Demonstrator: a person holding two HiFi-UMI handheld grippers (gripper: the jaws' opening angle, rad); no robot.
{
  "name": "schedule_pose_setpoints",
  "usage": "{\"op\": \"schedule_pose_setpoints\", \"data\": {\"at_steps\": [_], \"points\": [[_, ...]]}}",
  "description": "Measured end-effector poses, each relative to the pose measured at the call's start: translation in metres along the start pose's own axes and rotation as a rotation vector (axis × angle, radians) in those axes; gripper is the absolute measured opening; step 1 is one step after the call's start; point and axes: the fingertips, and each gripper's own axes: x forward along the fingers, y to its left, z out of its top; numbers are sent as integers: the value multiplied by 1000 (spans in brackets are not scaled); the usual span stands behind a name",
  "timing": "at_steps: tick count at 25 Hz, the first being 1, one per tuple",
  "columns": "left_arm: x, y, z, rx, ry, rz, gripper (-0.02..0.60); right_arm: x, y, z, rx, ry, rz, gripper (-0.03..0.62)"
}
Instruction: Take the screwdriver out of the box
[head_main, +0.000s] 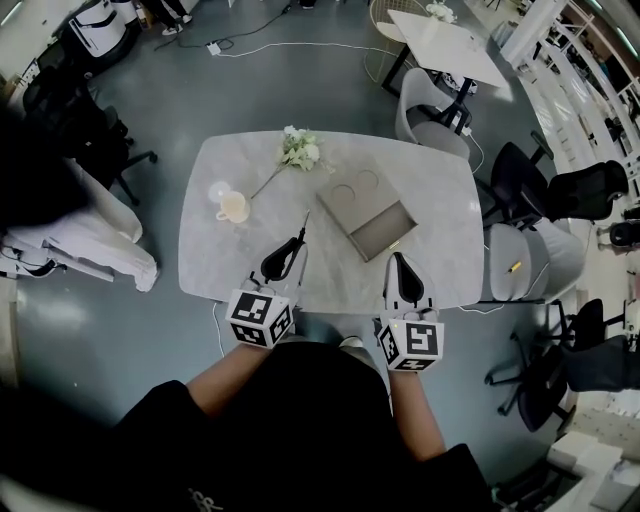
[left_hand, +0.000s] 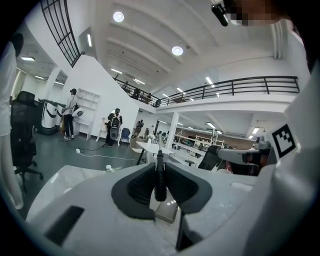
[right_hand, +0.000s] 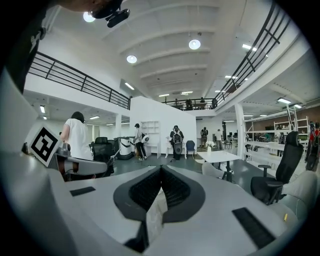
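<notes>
The screwdriver (head_main: 303, 228) is out of the box, its black handle (left_hand: 160, 177) clamped between the jaws of my left gripper (head_main: 295, 245) and its thin shaft pointing away over the table. In the left gripper view the handle stands upright between the left gripper's (left_hand: 160, 170) pads. The open grey box (head_main: 381, 229) lies at the table's middle, its lid (head_main: 350, 193) with two round recesses folded back. My right gripper (head_main: 402, 268) hovers near the table's front edge, right of the left one, jaws together on nothing. The right gripper (right_hand: 160, 169) looks out level over the room.
A cream cup (head_main: 233, 207) and a white flower sprig (head_main: 300, 150) sit on the grey table (head_main: 440, 190) at the back left. Grey chairs (head_main: 520, 262) stand along the right side, and a second table (head_main: 445, 45) stands further off. People stand far back in the hall.
</notes>
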Motion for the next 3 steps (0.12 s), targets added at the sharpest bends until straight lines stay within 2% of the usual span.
{"op": "schedule_pose_setpoints", "data": {"at_steps": [3], "points": [[1, 7, 2, -4, 3, -11, 71, 5, 7, 1, -2, 3, -9, 4]]}}
